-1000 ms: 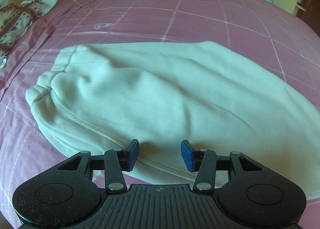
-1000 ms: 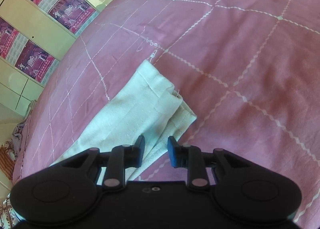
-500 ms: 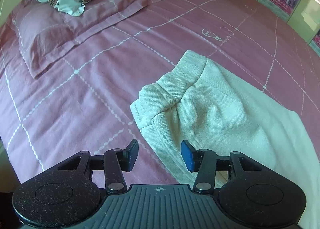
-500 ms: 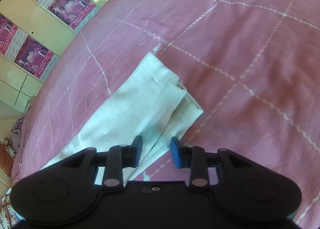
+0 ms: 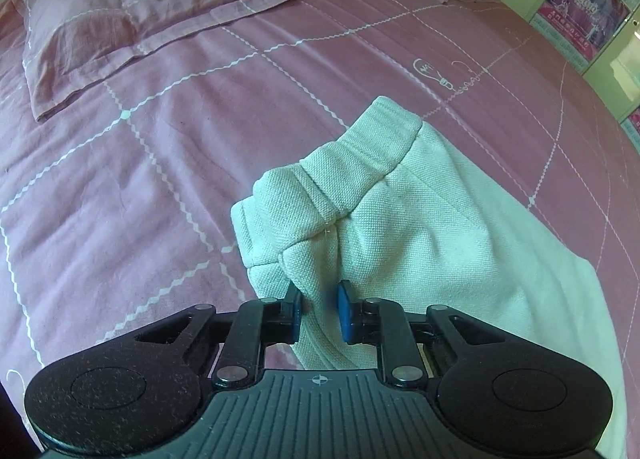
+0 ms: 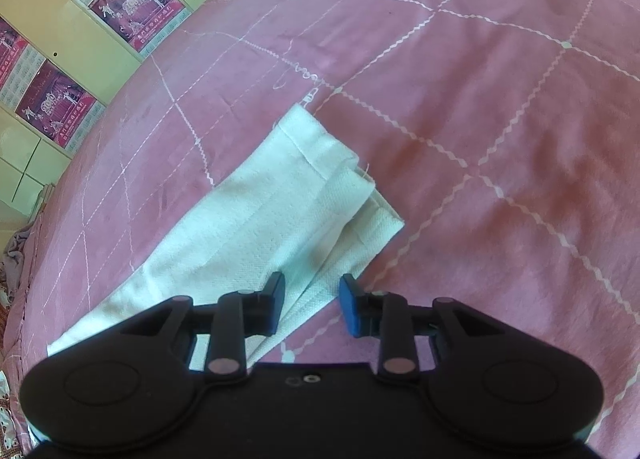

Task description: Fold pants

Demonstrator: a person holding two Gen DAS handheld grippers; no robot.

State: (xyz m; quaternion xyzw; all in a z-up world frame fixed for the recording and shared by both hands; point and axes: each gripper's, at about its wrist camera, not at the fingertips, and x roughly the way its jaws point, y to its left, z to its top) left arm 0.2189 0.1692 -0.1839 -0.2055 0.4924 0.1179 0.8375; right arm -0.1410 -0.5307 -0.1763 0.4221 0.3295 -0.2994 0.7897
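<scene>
the white pants point(image 5: 420, 219) lay on the pink bedspread point(image 5: 140, 163), waistband end bunched up. the left gripper point(image 5: 320, 311) had its fingers pinched on a fold of cloth near the waistband, while the right gripper point(image 6: 312, 305) hung released over the stacked leg hems point(image 6: 344, 187).

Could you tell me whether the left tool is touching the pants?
Touching: in the left wrist view, the left tool has pants fabric bunched between its fingers.
</scene>
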